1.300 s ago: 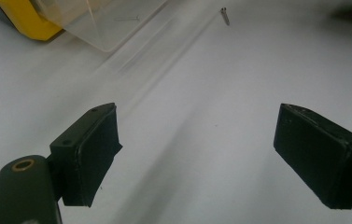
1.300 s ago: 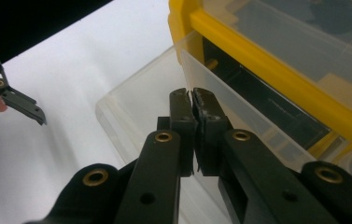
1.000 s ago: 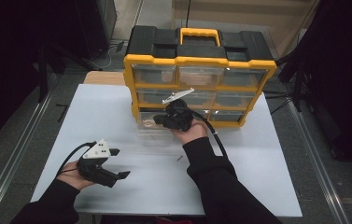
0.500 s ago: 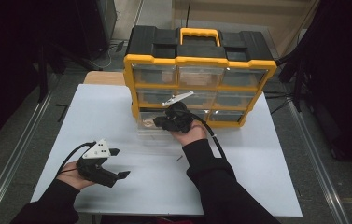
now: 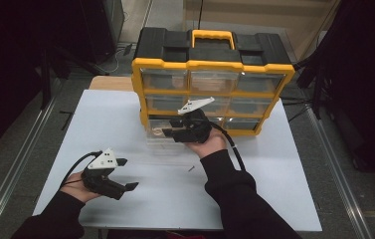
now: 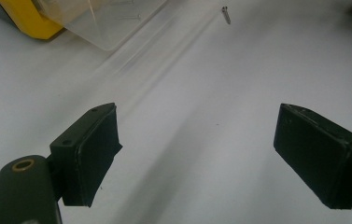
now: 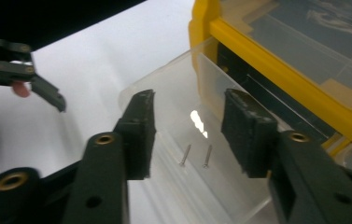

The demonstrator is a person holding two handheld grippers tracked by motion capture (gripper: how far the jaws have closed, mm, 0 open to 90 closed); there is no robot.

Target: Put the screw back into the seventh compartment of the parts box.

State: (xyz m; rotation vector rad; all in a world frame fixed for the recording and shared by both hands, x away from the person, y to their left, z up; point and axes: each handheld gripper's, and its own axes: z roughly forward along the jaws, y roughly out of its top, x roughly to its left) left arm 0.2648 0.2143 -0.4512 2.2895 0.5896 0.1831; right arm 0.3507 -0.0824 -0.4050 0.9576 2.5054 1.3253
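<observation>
White and bare across most of its top, the worktop stood in a dark room. At its left, the left gripper rested low over the surface in the person's hand, its jaws wide apart with nothing between them. Further right, a loose screw lay on the worktop, well apart from that gripper. Behind it a clear drawer was pulled out from the bottom row of the yellow and black organiser. Over the drawer hung the right gripper, its jaws having just been opening and now apart, holding nothing. Two screws lay side by side on the drawer floor beneath them.
</observation>
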